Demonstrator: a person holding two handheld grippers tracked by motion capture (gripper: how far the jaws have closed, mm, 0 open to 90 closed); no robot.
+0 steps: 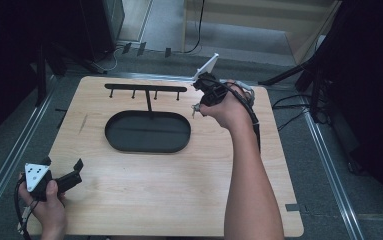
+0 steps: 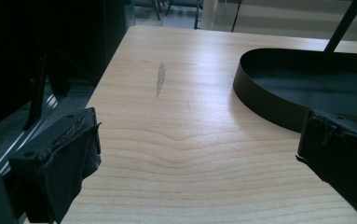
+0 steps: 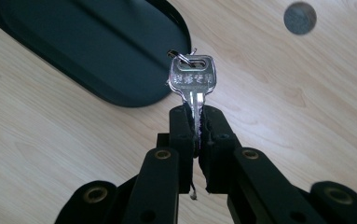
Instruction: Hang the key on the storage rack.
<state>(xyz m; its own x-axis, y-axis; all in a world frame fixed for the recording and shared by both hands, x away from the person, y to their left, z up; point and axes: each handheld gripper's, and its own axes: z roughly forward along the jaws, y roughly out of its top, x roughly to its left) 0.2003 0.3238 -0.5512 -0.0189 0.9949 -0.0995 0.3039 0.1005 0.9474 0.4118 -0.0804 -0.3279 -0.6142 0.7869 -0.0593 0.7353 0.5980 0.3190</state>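
1. The right gripper (image 3: pixel 196 123) had its 2 black fingers (image 3: pixel 181 135) pressed hard together on a silver key (image 3: pixel 192 81), and the blade was sandwiched right between them.
2. The key's head stuck out beyond the fingertips, upright in the right gripper view, stamped characters facing the camera, too small to read.
3. A thin wire ring (image 3: pixel 181 56) threaded the hole at the top of the key's head.
4. In the high view, the right gripper (image 1: pixel 199 102) was held up over the far right part of the wooden surface (image 1: pixel 144 190), just right of the black oval tray (image 1: pixel 147 131), with the key (image 1: pixel 195 107) dangling at its tip.
5. From the right gripper's camera, the key hung above bare wood, just beside the rounded end of the tray (image 3: pixel 97 51), not over it.
6. A small round grey spot (image 3: pixel 299 18) sat on the surface well apart from the key.
7. Over on the near left corner, the left gripper (image 1: pixel 61 172) was held low by the person's left hand (image 1: pixel 46 205), fingers spread wide, nothing between them.
8. The left gripper view confirmed it: 1 finger (image 2: pixel 71 154) at each side, open wood in the gap, the tray's wall (image 2: pixel 269 100) ahead on the right.
9. A black rack (image 1: pixel 145 89) with a crossbar and 4 short pegs rose from the tray's far edge on a slim post.
10. A pale scuff mark (image 2: pixel 160 79) streaked the surface to the tray's left.
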